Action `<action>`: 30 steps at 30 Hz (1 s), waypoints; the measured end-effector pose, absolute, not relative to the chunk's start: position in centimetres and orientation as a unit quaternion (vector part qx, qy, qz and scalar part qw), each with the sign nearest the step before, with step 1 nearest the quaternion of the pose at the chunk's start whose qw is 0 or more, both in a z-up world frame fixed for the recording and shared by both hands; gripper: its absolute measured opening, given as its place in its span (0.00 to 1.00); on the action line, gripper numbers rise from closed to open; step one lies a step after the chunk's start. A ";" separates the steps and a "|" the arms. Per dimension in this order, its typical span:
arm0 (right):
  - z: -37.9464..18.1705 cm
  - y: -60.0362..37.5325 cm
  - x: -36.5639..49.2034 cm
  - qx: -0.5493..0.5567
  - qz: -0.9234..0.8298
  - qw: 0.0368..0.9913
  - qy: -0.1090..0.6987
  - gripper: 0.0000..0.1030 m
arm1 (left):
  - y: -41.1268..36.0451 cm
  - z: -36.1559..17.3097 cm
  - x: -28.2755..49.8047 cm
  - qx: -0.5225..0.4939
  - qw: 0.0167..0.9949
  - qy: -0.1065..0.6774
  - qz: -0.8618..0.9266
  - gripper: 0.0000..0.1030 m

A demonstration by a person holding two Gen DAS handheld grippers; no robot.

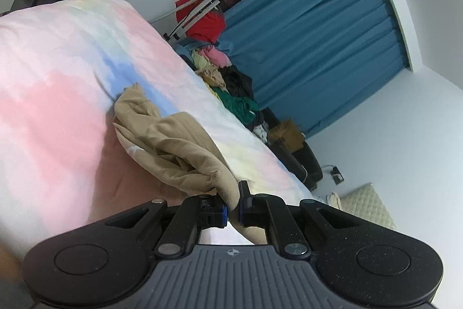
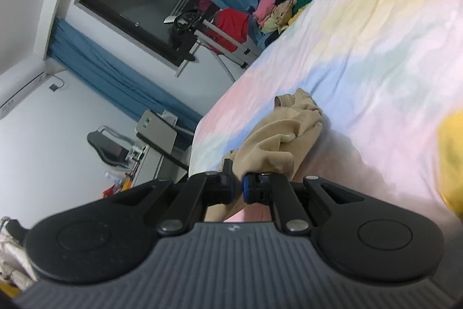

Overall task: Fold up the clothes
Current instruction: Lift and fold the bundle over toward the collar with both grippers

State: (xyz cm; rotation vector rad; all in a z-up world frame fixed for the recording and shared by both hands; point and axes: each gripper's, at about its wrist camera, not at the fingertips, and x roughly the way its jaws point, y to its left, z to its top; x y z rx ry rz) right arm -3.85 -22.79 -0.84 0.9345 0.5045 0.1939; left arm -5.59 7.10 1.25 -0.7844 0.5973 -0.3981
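Left claw (image 1: 233, 206): jaws together, clamped on edge of tan garment (image 1: 173, 146). Cloth runs from between pads forward and leftward, bunched in folds, far end resting on pastel bedspread (image 1: 58, 77). Right claw (image 2: 238, 187): jaws together, clamped on another edge of same tan garment (image 2: 283, 141); cloth rises ahead, crumpled, far end touching bedspread (image 2: 376, 48). Pile of mixed clothes (image 1: 231, 83) at far edge of bed, well apart from both claws. Blue curtain (image 1: 318, 54) behind.

Soft, matt tan knit cloth garment (image 1: 173, 146), creased and limp. Pastel tie-dye cotton-like bedsheet (image 1: 58, 71), smooth and matt. Black matt plastic tongs (image 1: 233, 207) with ribbed grey plastic body, dull metal rivets; pleated blue cloth curtain (image 1: 318, 48).
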 end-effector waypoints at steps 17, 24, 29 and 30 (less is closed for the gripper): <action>-0.7 -22.4 -1.3 0.445 0.086 0.856 0.248 0.09 | 6.5 1.5 -3.5 -0.376 0.871 0.280 -0.149 0.07; -1.6 -22.2 5.2 0.452 0.072 0.853 0.251 0.09 | 6.7 1.3 3.3 -0.380 0.869 0.293 -0.118 0.07; -3.3 -22.1 10.0 0.449 0.056 0.853 0.260 0.09 | 5.9 0.1 8.6 -0.350 0.883 0.299 -0.095 0.08; -3.7 -22.1 10.9 0.447 0.053 0.854 0.262 0.09 | 5.8 -0.3 9.7 -0.341 0.886 0.300 -0.092 0.08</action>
